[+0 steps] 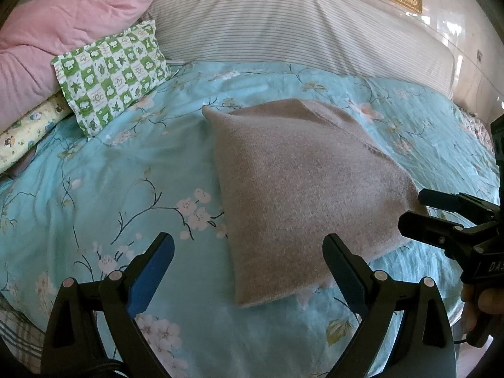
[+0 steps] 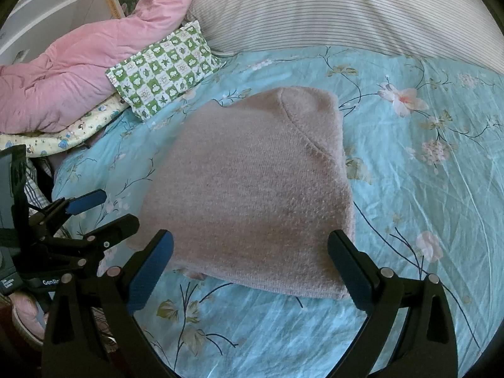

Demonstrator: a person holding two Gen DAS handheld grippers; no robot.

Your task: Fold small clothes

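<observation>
A folded beige-pink knit garment lies flat on the turquoise floral bedspread; it also shows in the right wrist view. My left gripper is open and empty, hovering just short of the garment's near left corner. My right gripper is open and empty over the garment's near edge. The right gripper also shows at the right edge of the left wrist view, beside the garment's right corner. The left gripper shows at the left of the right wrist view.
A green-and-white checked small pillow lies at the back left, with a pink quilt behind it. A large striped pillow lies across the back. The bed's right edge is near a tiled wall.
</observation>
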